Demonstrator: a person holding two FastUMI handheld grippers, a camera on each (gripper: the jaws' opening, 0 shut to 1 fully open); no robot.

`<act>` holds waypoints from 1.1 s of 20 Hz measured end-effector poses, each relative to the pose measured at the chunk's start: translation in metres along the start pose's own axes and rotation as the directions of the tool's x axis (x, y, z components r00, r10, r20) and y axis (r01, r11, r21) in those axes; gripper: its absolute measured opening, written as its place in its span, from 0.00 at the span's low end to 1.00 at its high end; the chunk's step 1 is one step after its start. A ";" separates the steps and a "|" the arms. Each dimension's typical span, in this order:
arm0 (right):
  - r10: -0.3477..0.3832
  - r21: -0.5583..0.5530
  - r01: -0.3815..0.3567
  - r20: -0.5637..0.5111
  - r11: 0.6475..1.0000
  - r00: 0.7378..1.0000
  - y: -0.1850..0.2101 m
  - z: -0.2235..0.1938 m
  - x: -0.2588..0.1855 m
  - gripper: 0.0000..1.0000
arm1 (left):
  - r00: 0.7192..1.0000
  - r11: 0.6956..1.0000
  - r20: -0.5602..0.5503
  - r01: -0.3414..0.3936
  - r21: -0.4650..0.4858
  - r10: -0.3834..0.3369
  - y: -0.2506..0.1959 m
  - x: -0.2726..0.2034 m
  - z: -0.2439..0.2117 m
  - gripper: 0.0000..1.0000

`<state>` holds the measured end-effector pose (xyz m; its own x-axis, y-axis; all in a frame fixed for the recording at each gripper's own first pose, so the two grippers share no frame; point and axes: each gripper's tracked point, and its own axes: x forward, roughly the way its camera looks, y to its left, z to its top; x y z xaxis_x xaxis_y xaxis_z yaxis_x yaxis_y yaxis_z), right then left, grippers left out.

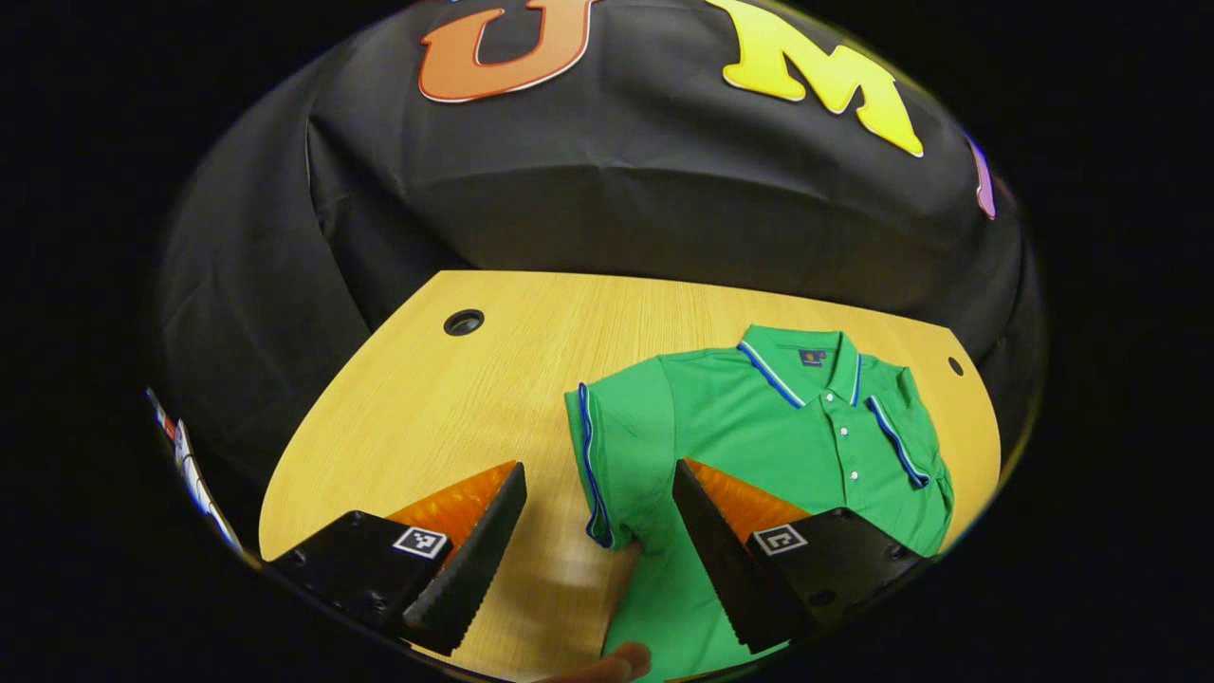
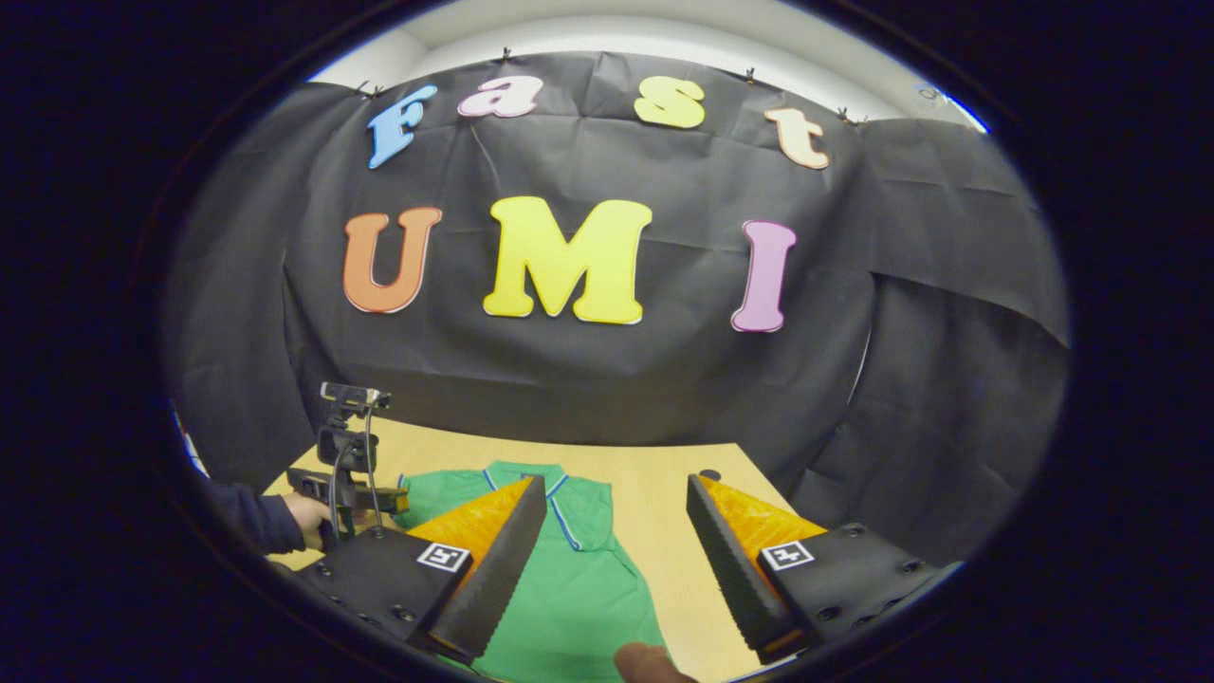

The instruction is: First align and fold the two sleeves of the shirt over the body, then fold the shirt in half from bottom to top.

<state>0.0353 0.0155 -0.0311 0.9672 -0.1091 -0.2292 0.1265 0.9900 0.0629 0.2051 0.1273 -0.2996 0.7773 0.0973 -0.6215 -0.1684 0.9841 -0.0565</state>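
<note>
A green polo shirt [image 1: 759, 436] with blue and white trim lies flat on the wooden table [image 1: 455, 398], collar at the far side. Its sleeve [image 1: 607, 446] on the left of the left gripper view is spread out sideways. The other sleeve [image 1: 901, 436] lies folded over the body. My left gripper [image 1: 599, 467] hovers open above the spread sleeve, one finger over bare table and one over the body. In the right gripper view the shirt [image 2: 579, 579] lies below my open right gripper [image 2: 616, 479], which holds nothing. Far left there, a hand [image 2: 308, 520] holds the left gripper [image 2: 346, 474].
The table has a round cable hole [image 1: 463, 323] at the back left and a smaller one [image 1: 955, 365] at the back right. Black cloth wall [image 1: 616, 209] rises right behind the table. A fingertip [image 1: 621, 659] shows at the bottom edge.
</note>
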 end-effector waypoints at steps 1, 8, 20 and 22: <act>-0.013 -0.005 0.013 -0.002 1.000 1.000 -0.003 -0.001 -0.001 0.95 | 1.000 1.000 -0.015 0.013 0.006 -0.012 -0.004 0.006 -0.003 1.00; -0.131 0.094 0.140 -0.096 0.986 0.987 -0.049 -0.023 -0.008 0.95 | 0.996 0.999 -0.083 0.019 -0.048 -0.023 0.002 0.037 0.000 0.76; -0.065 0.048 0.074 -0.157 0.996 0.985 -0.024 -0.043 0.007 0.95 | 0.967 0.992 -0.248 0.020 -0.124 -0.051 -0.001 0.055 -0.023 0.25; -0.066 0.055 0.076 -0.165 0.996 0.984 -0.027 -0.046 0.008 0.95 | 0.965 0.994 -0.258 0.015 -0.111 -0.043 -0.002 0.058 -0.024 0.19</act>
<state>0.0299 -0.0078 -0.0789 0.9074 -0.1578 -0.3895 0.2116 0.9723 0.0990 0.2354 0.1276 -0.3542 0.6016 0.0130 -0.7987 -0.2228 0.9629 -0.1522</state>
